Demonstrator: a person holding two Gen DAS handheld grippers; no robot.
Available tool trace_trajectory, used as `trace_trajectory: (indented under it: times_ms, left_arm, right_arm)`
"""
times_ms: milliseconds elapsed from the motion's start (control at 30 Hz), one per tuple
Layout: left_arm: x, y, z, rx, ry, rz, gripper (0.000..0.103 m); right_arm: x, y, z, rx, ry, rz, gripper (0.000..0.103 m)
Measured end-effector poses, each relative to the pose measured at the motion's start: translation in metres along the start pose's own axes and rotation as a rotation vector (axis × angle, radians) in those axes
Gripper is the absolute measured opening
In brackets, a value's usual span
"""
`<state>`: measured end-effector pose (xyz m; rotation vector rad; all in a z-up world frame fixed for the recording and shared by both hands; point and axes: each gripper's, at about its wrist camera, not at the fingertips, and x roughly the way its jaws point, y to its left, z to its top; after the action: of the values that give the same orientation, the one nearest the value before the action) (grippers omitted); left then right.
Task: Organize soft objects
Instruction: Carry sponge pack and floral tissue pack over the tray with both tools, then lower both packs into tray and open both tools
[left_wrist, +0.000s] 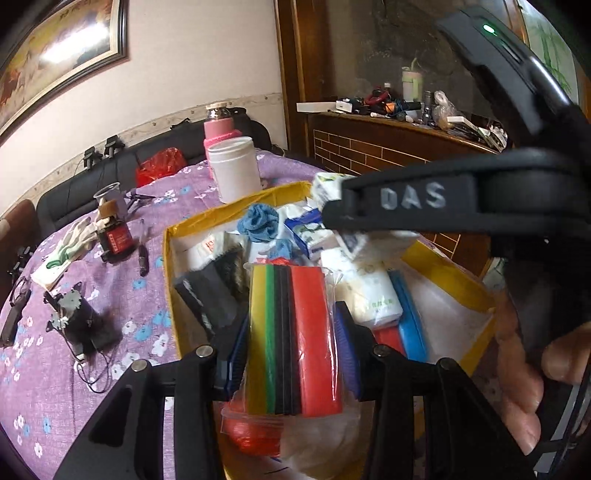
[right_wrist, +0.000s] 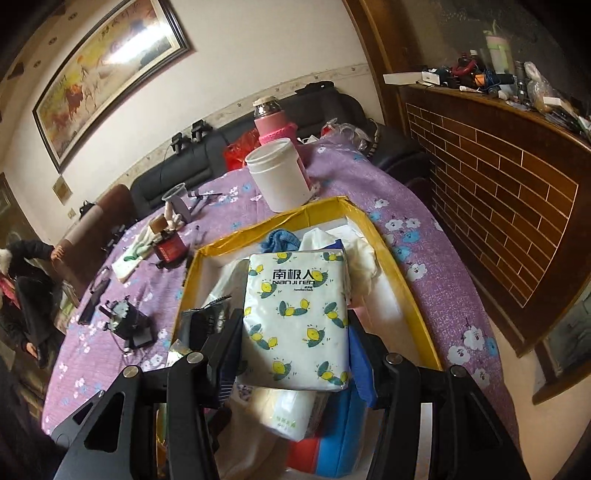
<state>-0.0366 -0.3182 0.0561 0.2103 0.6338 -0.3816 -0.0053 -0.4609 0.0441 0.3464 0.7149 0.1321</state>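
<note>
The left gripper (left_wrist: 291, 354) is clamped on a bagged sponge pack (left_wrist: 291, 339) striped yellow, green, black and red, held over the near end of the yellow-rimmed box (left_wrist: 207, 218). The right gripper (right_wrist: 295, 354) is clamped on a lemon-print tissue pack (right_wrist: 295, 317), also above the box (right_wrist: 402, 273); in the left view it reaches in from the right, fingers tilted down, a hand (left_wrist: 535, 369) behind it. Under both lie more tissue packs (left_wrist: 373, 291), a blue-and-red sponge (left_wrist: 406, 325) and a black brush (left_wrist: 218, 280), crowding the box floor. Farther in, a blue cloth (left_wrist: 258, 221) sits by the far wall. Beyond the box on the purple tablecloth (left_wrist: 122, 295) stand a white jar (left_wrist: 236, 170) and a pink flask (left_wrist: 219, 125); a red-labelled bottle (left_wrist: 114, 236) and a glove (left_wrist: 74, 240) lie left.
</note>
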Motion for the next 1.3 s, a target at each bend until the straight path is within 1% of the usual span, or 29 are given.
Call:
trace_trajectory:
  times_ms: [100,267,667,1133,1300]
  left_arm:
    - [0.004,-0.004,-0.004,0.022,0.001,0.01,0.041]
    - [0.01,-0.001,-0.005,0.002,0.02,-0.001,0.041]
    - [0.014,-0.002,-0.008,-0.001,0.023,-0.013,0.041]
    - [0.015,-0.003,-0.01,0.003,0.02,-0.011,0.042]
    - [0.016,-0.002,-0.01,-0.003,0.021,-0.015,0.045]
  right_arm:
    - [0.006,-0.001,0.001,-0.001,0.013,-0.002,0.056]
    - [0.015,0.001,0.003,-0.021,0.038,-0.021,0.056]
    - [0.029,0.006,0.003,-0.052,0.071,-0.044,0.056]
    - [0.037,0.006,0.0,-0.062,0.082,-0.051,0.056]
    - [0.039,0.005,0.0,-0.06,0.082,-0.052,0.057]
